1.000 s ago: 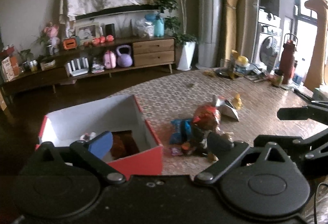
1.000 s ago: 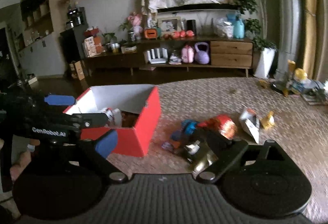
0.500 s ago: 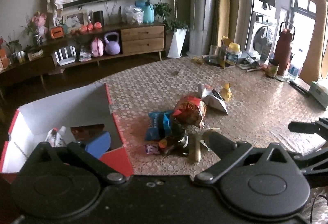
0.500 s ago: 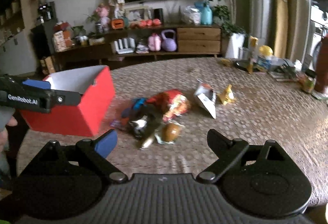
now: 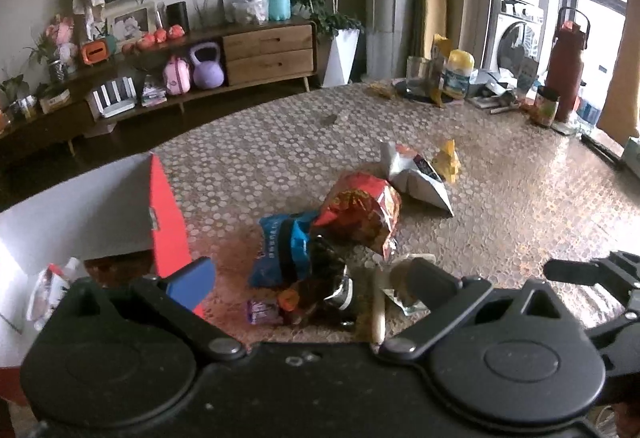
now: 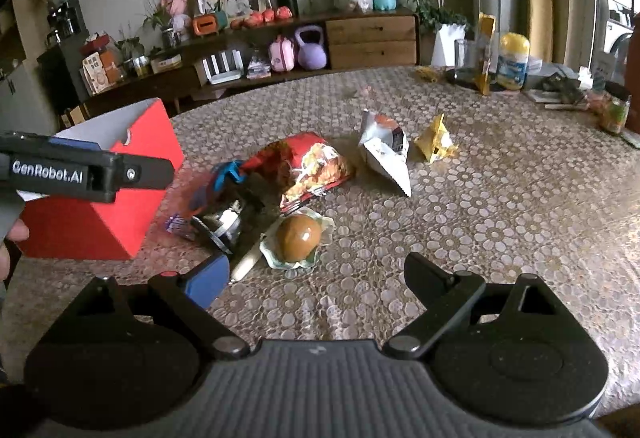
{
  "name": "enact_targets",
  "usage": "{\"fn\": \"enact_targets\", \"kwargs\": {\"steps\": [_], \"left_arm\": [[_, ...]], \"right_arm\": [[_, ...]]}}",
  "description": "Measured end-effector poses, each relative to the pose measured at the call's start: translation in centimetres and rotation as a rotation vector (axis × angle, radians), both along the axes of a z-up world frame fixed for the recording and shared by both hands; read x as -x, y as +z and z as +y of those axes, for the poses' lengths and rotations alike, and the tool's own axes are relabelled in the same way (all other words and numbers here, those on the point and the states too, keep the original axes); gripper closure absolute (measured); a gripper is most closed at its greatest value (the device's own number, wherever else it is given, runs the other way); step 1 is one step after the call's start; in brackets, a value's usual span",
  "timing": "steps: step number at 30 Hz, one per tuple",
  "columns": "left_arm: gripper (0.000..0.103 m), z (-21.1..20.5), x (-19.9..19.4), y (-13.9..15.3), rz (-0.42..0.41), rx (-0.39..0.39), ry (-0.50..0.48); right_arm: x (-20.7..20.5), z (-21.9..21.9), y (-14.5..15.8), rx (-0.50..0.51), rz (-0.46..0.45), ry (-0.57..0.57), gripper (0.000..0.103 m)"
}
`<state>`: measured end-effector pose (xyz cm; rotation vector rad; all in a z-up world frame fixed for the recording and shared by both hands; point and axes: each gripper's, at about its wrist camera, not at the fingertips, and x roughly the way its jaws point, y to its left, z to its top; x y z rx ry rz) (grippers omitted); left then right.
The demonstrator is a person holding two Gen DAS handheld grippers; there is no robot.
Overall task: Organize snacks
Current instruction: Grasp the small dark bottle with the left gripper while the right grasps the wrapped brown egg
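1. Left wrist view: the left gripper (image 5: 308, 276) hangs wide open and empty over the snack pile beside the red box (image 5: 168, 213); the blue packet (image 5: 280, 250) lies nearest.
2. Right wrist view: the right gripper (image 6: 316, 276) gapes empty just short of the wrapped bun (image 6: 298, 238). Judged step: picking the next snack; the next move calls for lowering and closing on it.

Ahead of the right gripper (image 6: 316, 282), spread wide and holding nothing, bare tablecloth (image 6: 500, 222) runs clear to its right. Just forward lies the wrapped bun (image 6: 298, 238); the snack heap (image 6: 280, 185) and red box (image 6: 100, 205) crowd its left, where the left gripper (image 6: 80, 173) reaches across.
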<state>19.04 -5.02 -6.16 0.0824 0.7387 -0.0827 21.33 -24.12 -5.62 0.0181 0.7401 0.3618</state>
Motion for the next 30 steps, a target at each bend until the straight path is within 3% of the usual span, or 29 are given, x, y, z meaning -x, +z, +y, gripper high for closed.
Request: {"fn": "enact_targets", "kwargs": {"steps": [4, 11, 13, 15, 21, 27, 30], "left_arm": [[0.002, -0.4, -1.2, -1.1, 0.019, 0.01, -0.004], [0.019, -0.6, -3.3, -3.0, 0.081, 0.032, -0.003], [0.02, -0.6, -3.8, -3.7, 0.1, 0.037, 0.0], [0.026, -0.5, -4.3, -4.1, 0.116, 0.048, 0.001], [0.031, -0.7, -5.6, -5.5, 0.153, 0.067, 0.002], [0.046, -0.8, -6.4, -6.5, 0.181, 0.083, 0.006], [0.05, -1.0, -6.4, -6.6, 0.175, 0.085, -0.002]], "right_arm": [[-1.4, 0.7, -1.1, -0.009, 0.015, 0.025, 0.008], [-3.9, 1.6, -3.1, -0.044, 0.052, 0.021, 0.009], [-4.5, 1.9, -3.6, -0.054, 0.069, 0.021, 0.024], [-5.2, 2.1, -4.0, -0.061, 0.084, 0.012, 0.026], [-6.3, 2.9, -5.1, -0.073, 0.108, 0.002, 0.027], [-6.7, 3.4, -5.2, -0.104, 0.125, 0.01, 0.045], [-6.6, 3.6, -5.0, -0.088, 0.116, 0.004, 0.048]]}}
